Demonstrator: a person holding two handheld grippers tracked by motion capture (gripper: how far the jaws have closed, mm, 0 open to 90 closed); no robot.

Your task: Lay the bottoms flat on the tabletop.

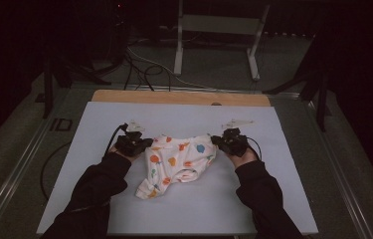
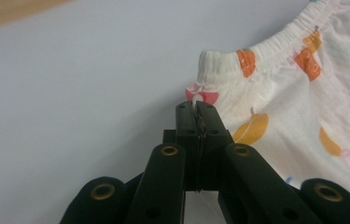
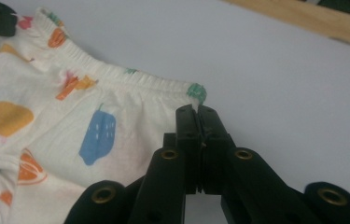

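A small white garment (image 1: pixel 179 159) with an elastic waistband and orange, blue and yellow prints is stretched between my two grippers over the white table top (image 1: pixel 273 189). My left gripper (image 1: pixel 146 143) is shut on the waistband's left corner, and its jaws (image 2: pixel 196 109) meet at the fabric's edge (image 2: pixel 275 93). At the waistband's right corner, my right gripper (image 1: pixel 216 140) is likewise shut on the cloth, the jaws (image 3: pixel 196 112) pressed together beside a green print (image 3: pixel 196 91). The garment's lower part trails down onto the table toward the front left.
A wooden strip (image 1: pixel 184 97) runs along the table's far edge. Beyond it, cables (image 1: pixel 144 69) lie on the floor and a white metal frame (image 1: pixel 219 30) stands there. A person's dark sleeves (image 1: pixel 99 184) come in from the bottom.
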